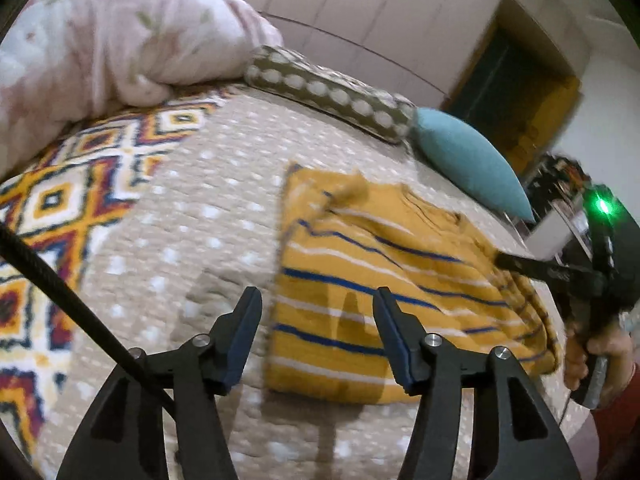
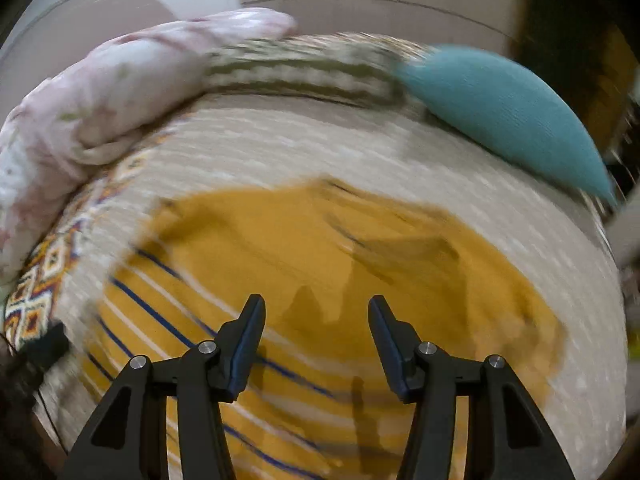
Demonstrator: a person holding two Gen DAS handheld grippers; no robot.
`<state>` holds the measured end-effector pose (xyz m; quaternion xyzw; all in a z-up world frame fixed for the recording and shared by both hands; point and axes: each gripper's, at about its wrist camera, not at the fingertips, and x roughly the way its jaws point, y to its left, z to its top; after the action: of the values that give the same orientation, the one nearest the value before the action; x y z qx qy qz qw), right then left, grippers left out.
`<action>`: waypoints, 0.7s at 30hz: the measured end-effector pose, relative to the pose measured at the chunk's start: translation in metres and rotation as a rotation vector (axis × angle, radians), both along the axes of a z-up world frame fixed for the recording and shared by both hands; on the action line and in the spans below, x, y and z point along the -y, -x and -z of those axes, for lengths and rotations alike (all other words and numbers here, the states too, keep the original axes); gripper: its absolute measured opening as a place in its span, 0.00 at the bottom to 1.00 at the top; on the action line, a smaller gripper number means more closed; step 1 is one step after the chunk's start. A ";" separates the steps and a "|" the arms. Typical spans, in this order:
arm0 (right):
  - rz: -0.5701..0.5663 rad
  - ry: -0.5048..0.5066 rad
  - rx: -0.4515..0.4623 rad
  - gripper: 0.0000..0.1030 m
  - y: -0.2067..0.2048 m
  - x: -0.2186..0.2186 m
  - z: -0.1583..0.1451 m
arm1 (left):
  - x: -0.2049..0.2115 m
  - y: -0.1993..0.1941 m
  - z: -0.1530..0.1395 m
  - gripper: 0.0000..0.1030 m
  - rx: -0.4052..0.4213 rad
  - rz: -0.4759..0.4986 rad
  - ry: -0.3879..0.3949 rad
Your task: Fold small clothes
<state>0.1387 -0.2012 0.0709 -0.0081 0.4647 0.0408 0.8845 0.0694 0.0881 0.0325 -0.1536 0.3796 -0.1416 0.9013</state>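
A small mustard-yellow top with blue and white stripes (image 1: 380, 280) lies folded on the beige dotted bedspread (image 1: 200, 240). My left gripper (image 1: 318, 300) hovers over its near left edge, jaws open, nothing between them. The right gripper (image 1: 520, 264) shows at the right of the left wrist view, held in a person's hand (image 1: 600, 360) above the top's right side. In the blurred right wrist view the yellow top (image 2: 320, 264) fills the middle, and my right gripper (image 2: 316, 312) stands open above it with no cloth in its jaws.
A pink floral quilt (image 1: 100, 48) is bunched at the back left. A brown dotted bolster (image 1: 328, 94) and a teal cushion (image 1: 472, 160) lie along the far edge. A patterned orange, white and blue cloth (image 1: 52, 208) covers the bed's left side. A black cable (image 1: 60, 292) crosses the lower left.
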 end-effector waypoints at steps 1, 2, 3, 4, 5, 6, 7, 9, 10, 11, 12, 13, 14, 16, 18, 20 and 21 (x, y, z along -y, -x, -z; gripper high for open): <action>0.027 -0.007 -0.007 0.54 0.012 0.023 0.001 | 0.010 -0.002 0.004 0.55 -0.014 0.029 -0.021; 0.053 -0.022 -0.011 0.53 0.027 0.045 0.002 | 0.017 -0.003 0.007 0.55 -0.024 0.041 -0.033; 0.082 -0.041 -0.011 0.53 0.042 0.066 0.004 | 0.021 -0.005 0.012 0.55 -0.037 0.050 -0.042; 0.108 -0.059 -0.009 0.53 0.056 0.083 0.005 | 0.025 -0.008 0.017 0.55 -0.054 0.050 -0.052; 0.134 -0.083 0.001 0.53 0.072 0.099 0.006 | 0.026 -0.009 0.023 0.55 -0.064 0.047 -0.056; 0.155 -0.112 0.017 0.54 0.089 0.114 0.007 | 0.026 -0.012 0.028 0.55 -0.079 0.042 -0.059; 0.173 -0.140 0.032 0.55 0.105 0.125 0.008 | 0.026 -0.016 0.034 0.55 -0.093 0.038 -0.061; 0.200 -0.161 0.042 0.66 0.127 0.137 0.015 | 0.028 -0.019 0.037 0.56 -0.091 0.032 -0.065; 0.214 -0.156 0.044 0.66 0.134 0.140 0.020 | 0.029 -0.018 0.038 0.58 -0.083 0.030 -0.074; 0.228 -0.145 0.048 0.66 0.141 0.143 0.025 | 0.033 -0.017 0.038 0.60 -0.071 0.026 -0.099; 0.237 -0.140 0.050 0.66 0.146 0.145 0.030 | 0.035 -0.016 0.040 0.69 -0.070 0.015 -0.128; 0.242 -0.148 0.049 0.66 0.150 0.146 0.036 | 0.037 -0.018 0.044 0.71 -0.086 0.015 -0.140; 0.239 -0.169 0.043 0.66 0.150 0.147 0.042 | 0.036 -0.022 0.046 0.71 -0.091 0.017 -0.143; 0.186 -0.274 -0.011 0.24 0.148 0.149 0.054 | 0.034 -0.021 0.046 0.72 -0.087 0.019 -0.127; 0.172 -0.274 0.006 0.10 0.151 0.154 0.047 | 0.031 -0.020 0.047 0.73 -0.086 0.020 -0.112; 0.192 -0.207 0.033 0.09 0.155 0.171 0.040 | 0.031 -0.020 0.047 0.73 -0.086 0.023 -0.117; 0.222 -0.185 0.028 0.09 0.154 0.180 0.041 | 0.032 -0.020 0.047 0.74 -0.086 0.023 -0.126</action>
<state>-0.0157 -0.3807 0.0295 0.1244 0.4448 -0.0150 0.8868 0.0891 0.0565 -0.0147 -0.0980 0.4277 -0.1212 0.8904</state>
